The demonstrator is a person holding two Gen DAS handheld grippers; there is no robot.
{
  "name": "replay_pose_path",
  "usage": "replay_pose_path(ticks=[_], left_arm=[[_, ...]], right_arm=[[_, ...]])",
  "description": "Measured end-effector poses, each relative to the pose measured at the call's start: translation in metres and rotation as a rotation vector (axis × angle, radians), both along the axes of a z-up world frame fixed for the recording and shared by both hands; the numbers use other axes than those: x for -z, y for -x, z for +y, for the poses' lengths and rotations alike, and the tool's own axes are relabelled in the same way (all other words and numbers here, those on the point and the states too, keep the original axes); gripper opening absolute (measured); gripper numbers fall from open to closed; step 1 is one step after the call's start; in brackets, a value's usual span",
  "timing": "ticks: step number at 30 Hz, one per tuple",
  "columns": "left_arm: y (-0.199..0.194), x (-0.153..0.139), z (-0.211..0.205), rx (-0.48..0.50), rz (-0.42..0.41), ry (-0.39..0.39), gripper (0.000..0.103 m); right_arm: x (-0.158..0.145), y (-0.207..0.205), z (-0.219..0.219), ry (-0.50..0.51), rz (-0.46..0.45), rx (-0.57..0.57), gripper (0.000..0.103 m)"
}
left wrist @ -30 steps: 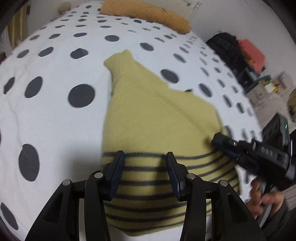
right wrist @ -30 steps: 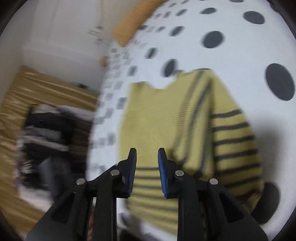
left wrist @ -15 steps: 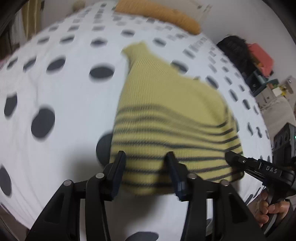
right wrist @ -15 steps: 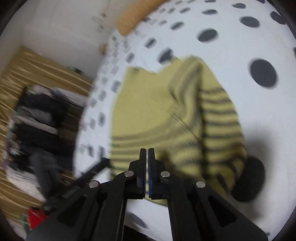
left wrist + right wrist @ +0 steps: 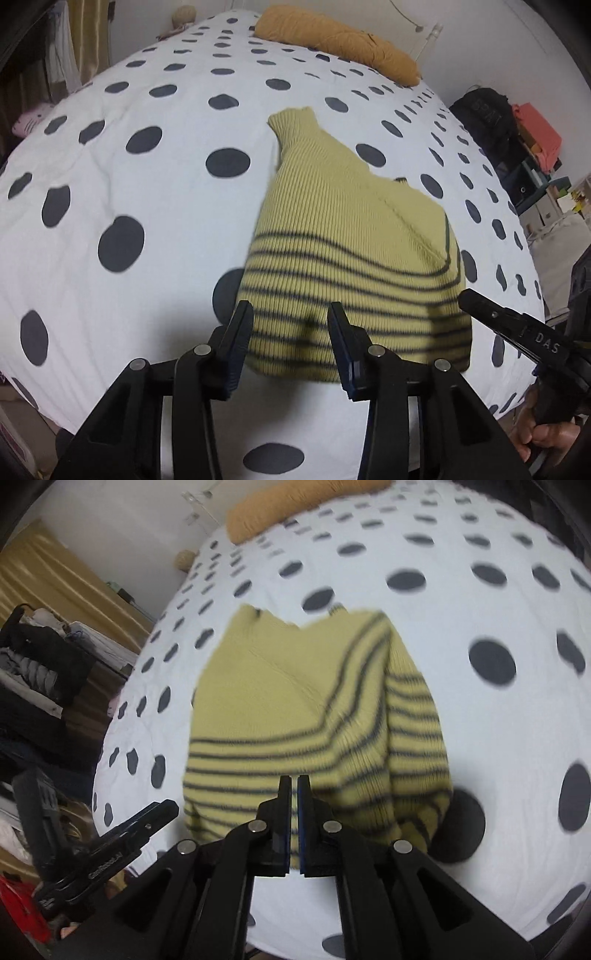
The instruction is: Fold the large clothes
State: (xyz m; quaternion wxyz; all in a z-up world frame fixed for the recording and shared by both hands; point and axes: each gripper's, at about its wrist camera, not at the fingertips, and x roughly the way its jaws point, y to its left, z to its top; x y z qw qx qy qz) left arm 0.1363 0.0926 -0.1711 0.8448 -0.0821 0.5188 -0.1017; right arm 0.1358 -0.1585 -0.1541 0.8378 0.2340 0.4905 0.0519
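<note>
Your yellow ribbed-knit sweater with thin dark stripes (image 5: 343, 258) lies on the bed's white duvet with large dark polka dots (image 5: 110, 177), toward the near edge, and is already folded into a compact bundle: in the right wrist view one striped panel (image 5: 373, 686) is laid over the plain yellow chest, so its stripes run diagonally across the others. One narrow yellow part sticks out at the far end toward the mustard-orange pillow (image 5: 336, 40), probably a sleeve or the collar; you cannot tell which.

Your left hand-held gripper (image 5: 291, 332) hovers above the near striped hem with its jaws spread wide and nothing between them, lined up as if to take the hem's thickness. Your right hand-held gripper (image 5: 294, 805) is clenched, its fingers nearly touching, with no cloth visibly caught between them; it hangs over the same hem from the opposite side, and its tip shows in the left view at the sweater's right corner.

Both tools sit at the hem because that is the free edge you would lift for the next fold, toward the far end. Knit this thick may slump, so grip through all layers.
</note>
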Motion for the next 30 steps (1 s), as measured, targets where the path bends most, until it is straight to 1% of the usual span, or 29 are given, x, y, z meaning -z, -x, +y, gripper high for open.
replay_pose_path(ticks=[1,2,3,4,5,6,7,9,10,12,13,15,17,18,19,20,21,22,24,25,27,28,30], left_arm=[[-0.004,0.002,-0.001,-0.008,0.015,0.001,0.041],[-0.005,0.004,0.0,-0.018,0.037,0.015,0.041],[-0.006,0.008,0.001,-0.032,0.067,0.032,0.041],[-0.004,0.012,0.004,-0.049,0.094,0.045,0.041],[-0.001,0.014,0.006,-0.06,0.108,0.051,0.041],[0.004,0.015,0.01,-0.066,0.118,0.054,0.041],[0.01,0.016,0.014,-0.074,0.125,0.053,0.041],[0.02,0.019,0.022,-0.095,0.142,0.053,0.041],[0.025,0.018,0.027,-0.107,0.155,0.061,0.041],[0.032,0.012,0.033,-0.122,0.159,0.079,0.041],[0.035,0.008,0.034,-0.125,0.156,0.079,0.043],[0.039,-0.003,0.031,-0.121,0.142,0.051,0.044],[0.042,-0.015,0.023,-0.117,0.129,-0.025,0.047],[0.044,-0.02,0.017,-0.121,0.128,-0.085,0.051],[0.045,-0.025,0.011,-0.127,0.135,-0.16,0.054],[0.047,-0.027,0.008,-0.134,0.145,-0.209,0.055],[0.048,-0.031,0.005,-0.136,0.156,-0.237,0.055],[0.05,-0.034,0.001,-0.129,0.169,-0.248,0.055],[0.057,-0.042,-0.004,-0.107,0.178,-0.257,0.056],[0.061,-0.048,-0.005,-0.1,0.173,-0.266,0.057],[0.068,-0.059,-0.006,-0.093,0.16,-0.27,0.061],[0.072,-0.067,-0.004,-0.091,0.151,-0.271,0.063],[0.079,-0.079,-0.004,-0.089,0.134,-0.27,0.064]], right_arm=[[0.0,-0.004,-0.001,-0.006,-0.009,0.003,0.002],[0.006,-0.011,-0.005,-0.019,-0.002,0.014,0.002],[0.015,-0.016,-0.01,-0.001,0.025,0.033,0.002],[0.033,-0.024,-0.015,0.057,0.088,0.059,0.0],[0.052,-0.031,-0.025,0.054,0.123,0.065,0.0],[0.059,-0.034,-0.03,0.037,0.128,0.072,0.0],[0.057,-0.034,-0.036,0.018,0.124,0.081,0.0],[0.041,-0.033,-0.039,0.044,0.11,0.083,0.0],[0.033,-0.031,-0.041,0.054,0.095,0.104,0.0],[0.023,-0.023,-0.047,0.039,0.081,0.162,0.0],[0.016,-0.018,-0.048,0.037,0.077,0.192,0.004],[-0.004,-0.002,-0.046,0.073,0.074,0.22,0.004],[-0.016,0.011,-0.037,0.115,0.107,0.217,0.007],[-0.023,0.017,-0.027,0.155,0.15,0.208,0.014],[-0.026,0.021,-0.019,0.189,0.184,0.197,0.021],[-0.03,0.027,-0.007,0.253,0.239,0.183,0.039],[-0.034,0.034,0.005,0.314,0.276,0.177,0.052],[-0.038,0.041,0.014,0.352,0.277,0.166,0.053],[-0.048,0.052,0.034,0.419,0.251,0.11,0.053],[-0.052,0.056,0.04,0.435,0.248,0.094,0.053],[-0.062,0.061,0.052,0.427,0.253,0.076,0.055],[-0.065,0.063,0.058,0.425,0.258,0.067,0.057],[-0.075,0.068,0.068,0.45,0.249,0.039,0.07]])
